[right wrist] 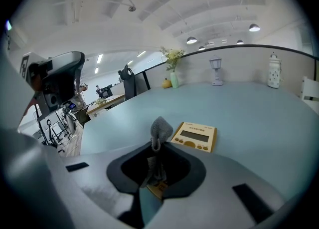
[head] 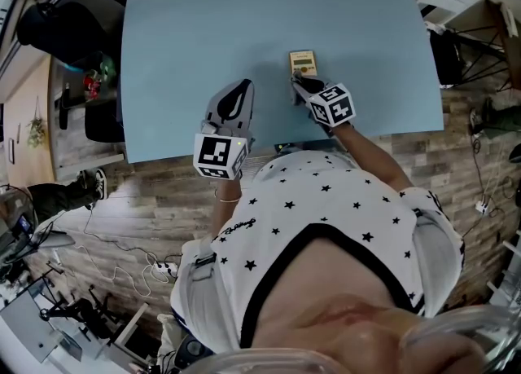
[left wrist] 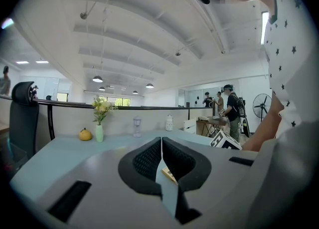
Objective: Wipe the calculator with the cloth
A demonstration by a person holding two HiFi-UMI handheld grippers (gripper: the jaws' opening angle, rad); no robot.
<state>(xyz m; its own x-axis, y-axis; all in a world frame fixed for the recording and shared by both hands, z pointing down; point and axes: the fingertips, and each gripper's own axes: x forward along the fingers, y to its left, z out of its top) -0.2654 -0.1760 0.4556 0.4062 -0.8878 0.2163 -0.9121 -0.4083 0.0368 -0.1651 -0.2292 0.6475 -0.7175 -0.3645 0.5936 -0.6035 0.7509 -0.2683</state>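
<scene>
Right gripper (right wrist: 157, 145): jaws pinching the cloth (right wrist: 160, 129) near the calculator (right wrist: 195, 136).
Left gripper (left wrist: 162, 145): jaws pressing together, empty.
Advice: sweeping lightly so nothing slides.

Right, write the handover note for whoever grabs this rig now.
Left hand-held gripper: shut, empty, low over the blue table, left of the calculator.
Right hand-held gripper: shut on the grey cloth, which pokes up just short of the calculator's near edge.
Calculator: flat, face up.
Done: cloth is in grip.
Left: wipe the calculator; nothing shows whether any wiping has happened.
</scene>
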